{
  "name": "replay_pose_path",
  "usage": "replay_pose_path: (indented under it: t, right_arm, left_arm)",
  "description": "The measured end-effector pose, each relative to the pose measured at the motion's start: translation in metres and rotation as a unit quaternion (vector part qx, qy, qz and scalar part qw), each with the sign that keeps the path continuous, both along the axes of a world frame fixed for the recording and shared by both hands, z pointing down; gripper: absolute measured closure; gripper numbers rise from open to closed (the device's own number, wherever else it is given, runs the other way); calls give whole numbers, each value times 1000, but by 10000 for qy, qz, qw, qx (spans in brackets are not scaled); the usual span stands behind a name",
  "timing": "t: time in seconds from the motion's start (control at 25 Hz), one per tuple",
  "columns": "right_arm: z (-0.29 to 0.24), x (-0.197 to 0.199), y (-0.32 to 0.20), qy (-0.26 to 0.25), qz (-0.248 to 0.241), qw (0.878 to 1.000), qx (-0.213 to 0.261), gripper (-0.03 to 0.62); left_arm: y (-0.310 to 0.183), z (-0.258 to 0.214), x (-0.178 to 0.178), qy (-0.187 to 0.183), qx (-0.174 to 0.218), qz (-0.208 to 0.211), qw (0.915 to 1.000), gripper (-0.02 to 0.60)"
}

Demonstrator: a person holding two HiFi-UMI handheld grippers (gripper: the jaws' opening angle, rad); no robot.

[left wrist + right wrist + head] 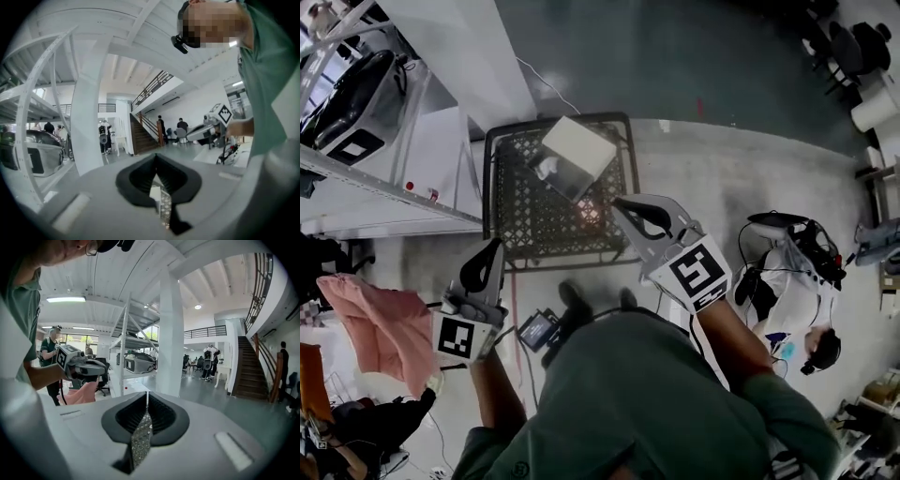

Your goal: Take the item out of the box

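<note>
A pale cardboard box [575, 150] lies tilted on a black lattice crate [525, 220] on the floor in front of me; its contents are hidden. My left gripper [495, 249] is raised at the crate's near left corner, shut and empty. My right gripper [623, 206] is raised over the crate's near right corner, to the right of the box and nearer me, shut with nothing between its jaws. In the left gripper view the left gripper [157, 180] points out into the hall and the right gripper [212, 130] shows at the right. In the right gripper view the right gripper [146, 414] also points across the hall, with the left gripper [77, 365] at the left.
A white shelving rack [389, 192] with a black and white machine [352, 94] stands at the left, next to a white pillar [487, 47]. A pink cloth [380, 323] hangs at the near left. Another person [792, 291] stands at the right. A small device [539, 330] lies by my feet.
</note>
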State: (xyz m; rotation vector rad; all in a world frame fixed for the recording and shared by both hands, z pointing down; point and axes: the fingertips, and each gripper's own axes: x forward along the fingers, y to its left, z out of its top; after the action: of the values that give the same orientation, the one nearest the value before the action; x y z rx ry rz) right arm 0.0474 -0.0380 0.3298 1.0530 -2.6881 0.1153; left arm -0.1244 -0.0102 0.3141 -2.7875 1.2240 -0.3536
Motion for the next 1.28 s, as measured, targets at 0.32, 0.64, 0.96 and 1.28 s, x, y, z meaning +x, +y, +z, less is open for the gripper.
replay_pose_path:
  t: [0.32, 0.64, 0.96, 1.28]
  right_arm:
    - [-14, -50, -30, 77, 644, 9979, 94, 574]
    - [-11, -77, -41, 226, 995, 9948, -28, 574]
    - [5, -83, -67, 253, 881, 9956, -194, 572]
    - [35, -105, -139, 108, 258, 9989, -383, 569]
  left_arm:
    - [-54, -10, -47, 197, 14, 679, 9975, 580]
    - [-77, -1, -61, 351, -70, 1205, 9921, 580]
    - [-101, 10, -71, 374, -187, 1005, 9941, 580]
    - [-154, 33, -83, 97, -467, 499, 9976, 580]
